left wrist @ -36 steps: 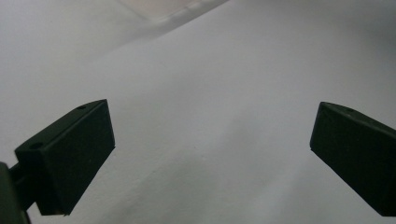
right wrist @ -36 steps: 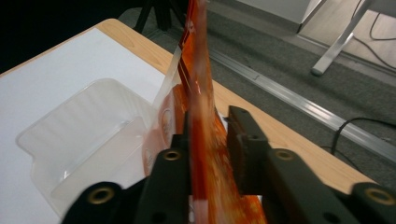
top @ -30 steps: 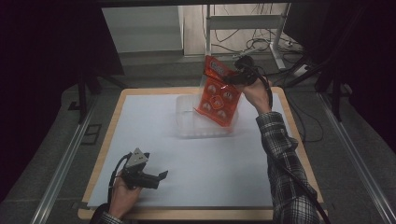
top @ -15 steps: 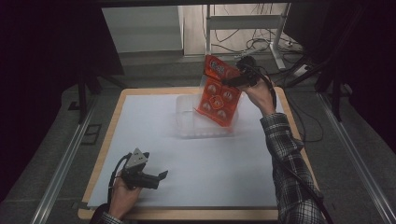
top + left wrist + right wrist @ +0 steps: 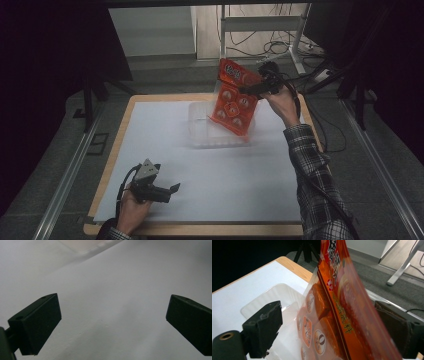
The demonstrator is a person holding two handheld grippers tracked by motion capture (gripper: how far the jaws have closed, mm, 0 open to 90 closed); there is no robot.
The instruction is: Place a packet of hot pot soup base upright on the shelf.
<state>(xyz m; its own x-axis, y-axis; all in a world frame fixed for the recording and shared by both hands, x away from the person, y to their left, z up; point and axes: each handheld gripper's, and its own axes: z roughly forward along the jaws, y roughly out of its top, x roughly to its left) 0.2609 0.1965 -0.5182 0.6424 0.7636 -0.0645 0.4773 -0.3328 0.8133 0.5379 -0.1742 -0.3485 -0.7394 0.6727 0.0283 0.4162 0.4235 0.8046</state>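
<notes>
An orange snack bag (image 5: 232,102) with several round packs inside hangs tilted over a clear plastic tray (image 5: 200,140) at the back of the table; its lower end reaches into the tray. My right gripper (image 5: 248,90) grips the bag near its top. In the right gripper view the bag (image 5: 342,305) stands edge-on between the two jaws of my right gripper (image 5: 332,335), against the right one, with the tray (image 5: 262,300) below. My left gripper (image 5: 172,189) rests low at the front left, open, and in its own view the left gripper (image 5: 112,325) has only white paper between its jaws.
White paper (image 5: 200,175) covers the wooden table (image 5: 127,112). Dark floor, a metal stand (image 5: 300,30) and cables lie beyond the far edge. A person's plaid sleeve (image 5: 310,170) comes in at the right.
The bag's top has swung slightly and the right hand has risen a little over the tray. The left gripper has stayed still.
</notes>
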